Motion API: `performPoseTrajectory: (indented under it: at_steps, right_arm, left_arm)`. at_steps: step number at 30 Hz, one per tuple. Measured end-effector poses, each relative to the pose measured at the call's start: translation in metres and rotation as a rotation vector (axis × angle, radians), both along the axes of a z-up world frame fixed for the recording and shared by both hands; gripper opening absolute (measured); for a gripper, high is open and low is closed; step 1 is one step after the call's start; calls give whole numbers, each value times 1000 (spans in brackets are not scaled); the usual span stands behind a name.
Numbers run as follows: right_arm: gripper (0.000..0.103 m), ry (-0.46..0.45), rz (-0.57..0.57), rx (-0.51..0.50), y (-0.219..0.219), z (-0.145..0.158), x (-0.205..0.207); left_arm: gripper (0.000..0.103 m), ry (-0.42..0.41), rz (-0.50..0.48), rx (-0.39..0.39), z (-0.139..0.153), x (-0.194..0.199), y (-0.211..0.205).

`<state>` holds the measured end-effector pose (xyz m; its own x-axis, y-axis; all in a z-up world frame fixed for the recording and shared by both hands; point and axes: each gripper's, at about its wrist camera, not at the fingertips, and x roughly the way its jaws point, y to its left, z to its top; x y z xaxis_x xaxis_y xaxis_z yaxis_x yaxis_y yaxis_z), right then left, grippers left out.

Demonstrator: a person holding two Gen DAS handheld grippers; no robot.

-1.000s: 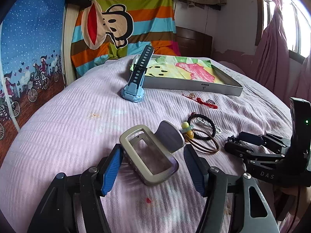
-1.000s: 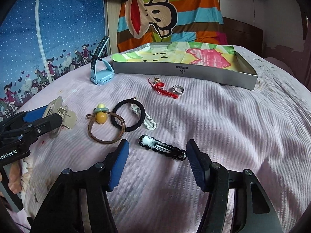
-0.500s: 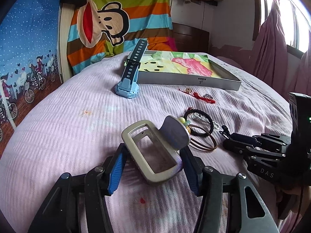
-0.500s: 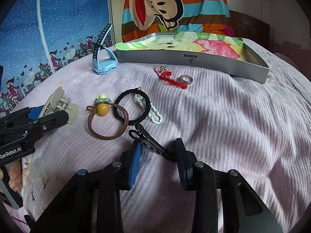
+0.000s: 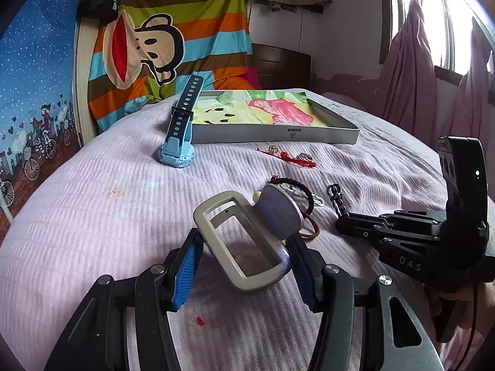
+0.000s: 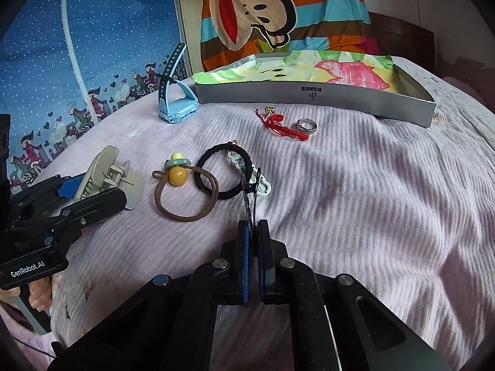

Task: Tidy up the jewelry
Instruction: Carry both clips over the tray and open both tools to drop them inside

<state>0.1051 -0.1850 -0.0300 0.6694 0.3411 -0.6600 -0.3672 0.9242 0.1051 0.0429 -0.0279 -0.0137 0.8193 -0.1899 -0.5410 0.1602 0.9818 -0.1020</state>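
Observation:
My left gripper (image 5: 244, 256) is shut on a beige claw hair clip (image 5: 244, 235), also seen in the right wrist view (image 6: 105, 173). My right gripper (image 6: 253, 232) is shut on a black hair clip (image 6: 248, 198), held edge-up just above the bed; it shows in the left wrist view (image 5: 335, 198). On the bed lie a brown hair tie with a yellow bead (image 6: 185, 198), a black hair tie (image 6: 216, 160), a white clip (image 6: 263, 185), a red cord bracelet (image 6: 281, 126) and a silver ring (image 6: 307, 125). A grey tray (image 6: 309, 95) with colourful lining stands behind.
A blue watch (image 6: 176, 105) stands left of the tray, strap upright. The bed is covered by a pink ribbed sheet (image 6: 371, 191). A striped monkey blanket (image 6: 278, 9) hangs behind. Pink curtains (image 5: 417, 61) hang at the right.
My right gripper closed on the black hair clip and lifted it on edge. My left gripper closed on the beige claw clip.

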Motion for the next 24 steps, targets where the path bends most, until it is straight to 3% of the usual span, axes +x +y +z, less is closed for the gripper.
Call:
performPoseTrajectory:
  at_steps: [11,24]
  right_arm:
    - [4,-64,-20,59,-10,12,-5]
    - [3,-112,-72,159,-28,26,20]
  left_arm:
    - [53,-7,-5,-155,12,14,11]
    - [53,-31,3,-180,33,64,-2]
